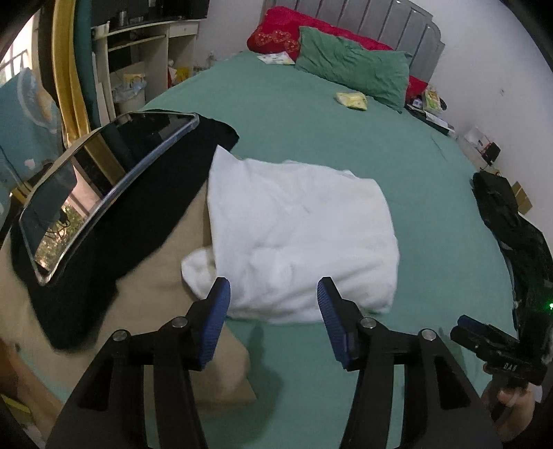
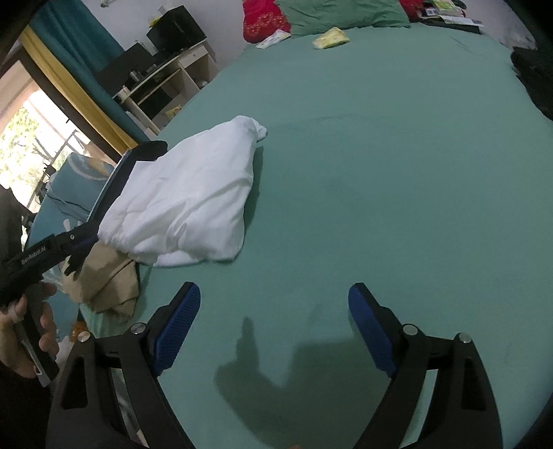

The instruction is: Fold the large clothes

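I see soft, matt white cloth (image 1: pixel 297 238) rumpled on the smooth green bedsheet (image 1: pixel 432 214). Beside the white cloth lie matt black fabric (image 1: pixel 138 221) and a glossy mirror (image 1: pixel 103 179).

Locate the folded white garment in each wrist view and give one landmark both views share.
Left wrist: white garment lies centre frame, just beyond the open left gripper.
Right wrist: white garment lies left of centre, beyond the open right gripper.
Shared landmark: green pillow.
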`<state>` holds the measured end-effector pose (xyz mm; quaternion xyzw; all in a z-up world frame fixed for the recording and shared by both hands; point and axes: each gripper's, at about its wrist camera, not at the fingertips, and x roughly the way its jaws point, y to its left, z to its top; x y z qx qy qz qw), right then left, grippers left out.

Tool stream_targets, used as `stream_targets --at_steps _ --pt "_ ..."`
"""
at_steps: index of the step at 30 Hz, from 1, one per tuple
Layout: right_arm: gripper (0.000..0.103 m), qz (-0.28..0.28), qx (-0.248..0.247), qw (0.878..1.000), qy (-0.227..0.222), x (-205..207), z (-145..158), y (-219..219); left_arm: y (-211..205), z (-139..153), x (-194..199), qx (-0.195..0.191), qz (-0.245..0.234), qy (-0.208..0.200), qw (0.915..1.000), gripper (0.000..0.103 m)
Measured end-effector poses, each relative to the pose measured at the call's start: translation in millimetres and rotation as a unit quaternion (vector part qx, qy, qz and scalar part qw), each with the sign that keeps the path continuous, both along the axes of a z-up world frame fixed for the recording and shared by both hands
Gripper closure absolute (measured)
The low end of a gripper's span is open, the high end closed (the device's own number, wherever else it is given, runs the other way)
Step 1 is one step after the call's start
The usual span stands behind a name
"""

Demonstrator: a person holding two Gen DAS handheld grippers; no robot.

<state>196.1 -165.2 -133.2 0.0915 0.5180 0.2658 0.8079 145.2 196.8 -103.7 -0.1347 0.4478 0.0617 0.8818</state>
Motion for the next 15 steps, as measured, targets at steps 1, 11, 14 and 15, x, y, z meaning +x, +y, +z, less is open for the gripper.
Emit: stream_targets --at_steps 1,11,14,15 --pt "0.016 0.000 0.000 1.000 0.001 -5.7 1.8 -6.9 -4.2 0.6 -3.8 -0.001 0.000 0.002 1.0000 0.047" --pt "0.016 -0.009 -0.014 1.000 -0.008 -45.4 20.1 -53.9 -66.9 8.4 -57.7 -0.021 -0.022 -0.003 0.9995 0.047" --pt "0.016 -0.018 -0.018 1.000 -0.015 -58.9 27.9 -75.1 -88.2 14.4 -68.9 -0.024 -0.031 -0.011 0.9992 0.047" --pt "0.016 -0.020 -0.020 0.999 -0.017 -62.7 30.3 -81.3 -93.9 16.4 -72.6 -0.029 -0.032 -0.014 0.9990 0.047"
